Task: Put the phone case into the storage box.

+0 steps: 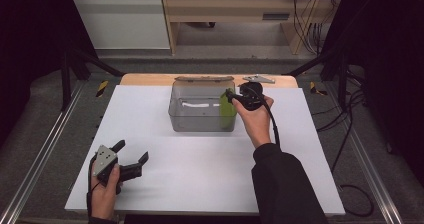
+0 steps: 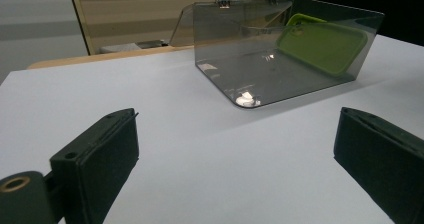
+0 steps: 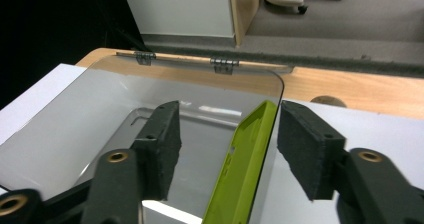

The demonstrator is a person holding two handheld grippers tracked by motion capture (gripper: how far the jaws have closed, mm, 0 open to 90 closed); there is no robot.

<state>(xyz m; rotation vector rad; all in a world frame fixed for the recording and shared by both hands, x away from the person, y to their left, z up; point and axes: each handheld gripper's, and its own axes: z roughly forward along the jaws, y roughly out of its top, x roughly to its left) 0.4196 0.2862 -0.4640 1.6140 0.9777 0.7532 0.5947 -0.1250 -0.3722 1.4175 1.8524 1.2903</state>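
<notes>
A clear grey plastic box stands at the back middle of the white mat, its hinged lid folded back behind it. A lime-green phone case stands on edge inside, leaning against the box's right wall. My right gripper hovers over that wall. In the right gripper view the jaws stand apart on either side of the case, and the pads do not touch it. My left gripper rests low at the mat's front left, wide open with nothing in it. The left gripper view faces the box and the case.
The white mat covers most of the wooden table. A small grey metal plate lies at the back right on the wood. Cables trail over the floor at the right. Black frame rails run along both sides.
</notes>
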